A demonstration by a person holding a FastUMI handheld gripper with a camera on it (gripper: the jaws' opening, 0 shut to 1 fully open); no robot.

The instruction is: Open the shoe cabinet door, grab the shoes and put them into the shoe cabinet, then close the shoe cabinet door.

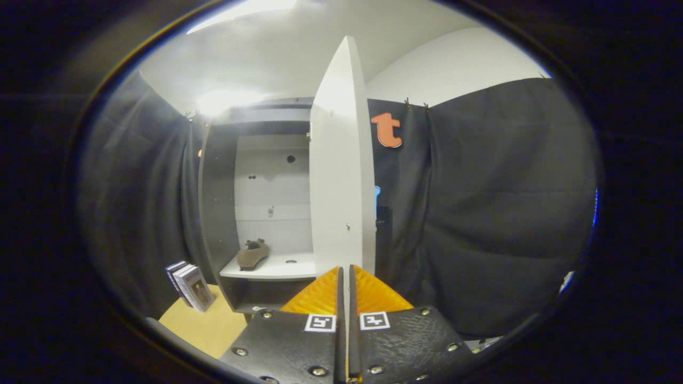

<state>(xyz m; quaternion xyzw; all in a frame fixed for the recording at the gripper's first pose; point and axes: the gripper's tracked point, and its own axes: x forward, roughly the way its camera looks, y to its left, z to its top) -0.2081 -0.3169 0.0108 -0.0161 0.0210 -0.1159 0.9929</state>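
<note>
1 shoe (pixel 253 255) lies on the shelf (pixel 277 269) inside the shoe cabinet (pixel 219 213). Its door (pixel 341 176) stands open, edge-on just ahead of the hand-held gripper (pixel 344 277), whose fingers are closed, apparently on nothing. A glancing push could slip off that thin edge or swing the door wider. Books (pixel 189 285) lean on the worktop (pixel 205 325).

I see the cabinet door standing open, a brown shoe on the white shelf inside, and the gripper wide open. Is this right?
Not quite: the gripper view shows the gripper shut, fingers together, holding nothing. The cabinet door does stand open, and the brown shoe is on the white shelf.
</note>
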